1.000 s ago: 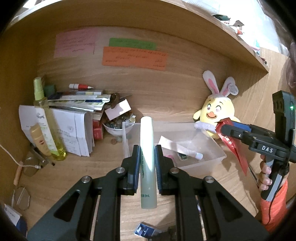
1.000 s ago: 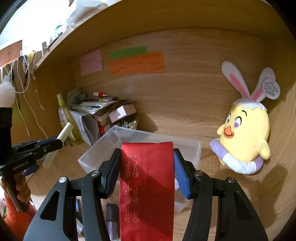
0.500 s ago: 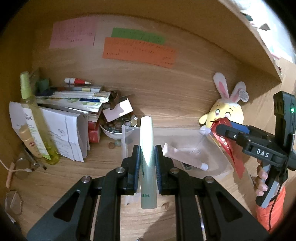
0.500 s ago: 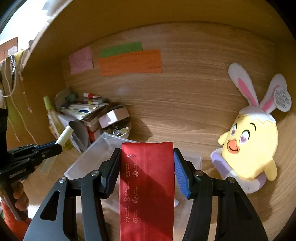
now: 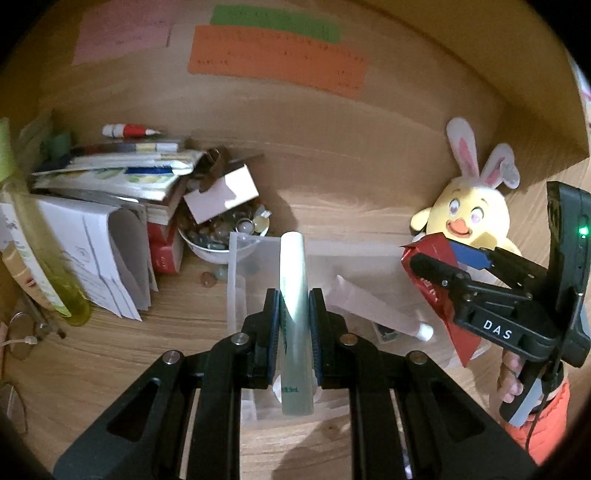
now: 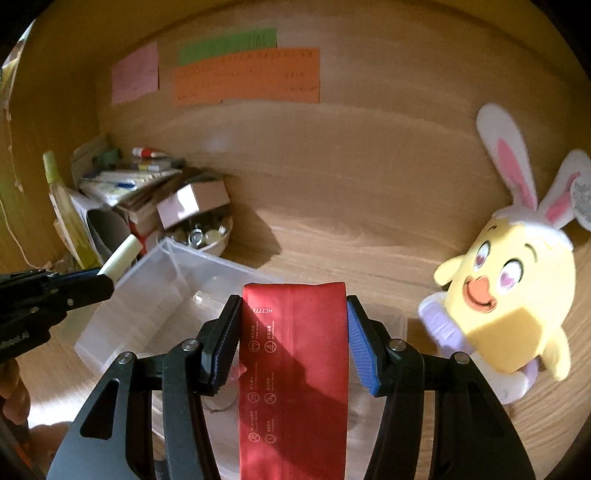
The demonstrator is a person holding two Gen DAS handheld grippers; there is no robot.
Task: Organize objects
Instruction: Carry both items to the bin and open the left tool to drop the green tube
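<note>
Grippers are closing in over the clear bin [image 5: 236, 280]: left gripper [image 5: 293, 317] pinching a pale tube [image 5: 291, 288], right gripper [image 6: 293, 332] clamping a red packet [image 6: 295, 350], probably nearing drop-off.

A warm, wood-grained back wall [image 5: 332, 155] closes the far side of a desk alcove, and a matching pale wooden desktop [image 5: 110, 354] runs toward the near edge. A wooden shelf underside [image 6: 369, 14] curves overhead, leaving the recess dim, with a bright patch of light falling on the desktop at near left in the right wrist view. Three paper notes are stuck on the far wall: a pink rectangular note [image 5: 122, 35] at left, a green strip [image 5: 277, 24] above a wider orange sheet [image 5: 277, 57] at centre. A wooden side panel [image 6: 51, 122] closes the left.
</note>
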